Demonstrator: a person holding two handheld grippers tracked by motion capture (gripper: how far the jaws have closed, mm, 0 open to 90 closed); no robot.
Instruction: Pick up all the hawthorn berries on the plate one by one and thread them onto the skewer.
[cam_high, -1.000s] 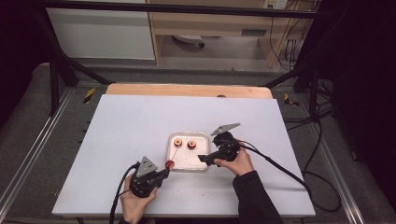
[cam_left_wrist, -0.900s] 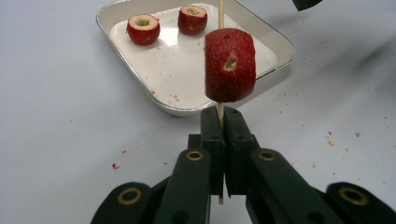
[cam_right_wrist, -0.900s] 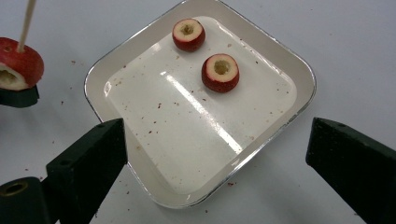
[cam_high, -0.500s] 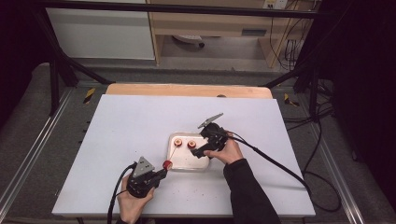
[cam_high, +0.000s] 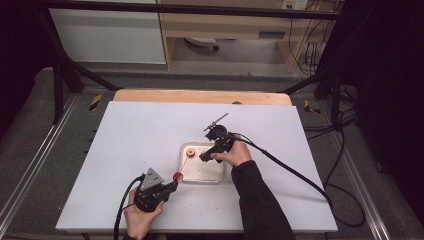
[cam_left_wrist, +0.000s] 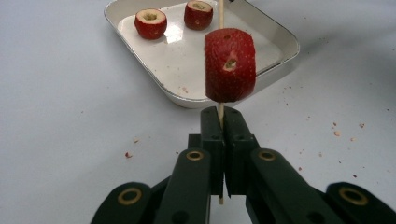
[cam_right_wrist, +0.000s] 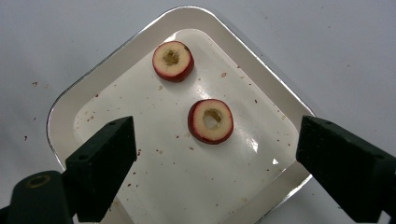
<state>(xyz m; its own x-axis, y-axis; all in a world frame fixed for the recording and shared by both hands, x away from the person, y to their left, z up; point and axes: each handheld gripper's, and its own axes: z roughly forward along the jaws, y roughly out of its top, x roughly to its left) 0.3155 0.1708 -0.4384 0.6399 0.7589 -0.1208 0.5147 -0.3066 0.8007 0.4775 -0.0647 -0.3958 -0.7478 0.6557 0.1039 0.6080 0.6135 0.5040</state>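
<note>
A shallow white tray sits mid-table and holds two cored red fruit rings. My left gripper rests near the front edge, shut on a thin wooden skewer. A red cored fruit piece is threaded on the skewer just above the jaws, by the tray's near-left corner. My right gripper hangs open over the tray. Its jaws have just been closing slightly. The nearer ring lies below the gap, untouched by the pads.
Red crumbs are scattered on the white tabletop around the tray. A wooden strip runs along the far edge. Black cables trail from both grippers, the right one off toward the table's right side.
My right gripper moved left and away from the person, from the tray's right side to above its middle. My left gripper and the skewered fruit stayed put.
</note>
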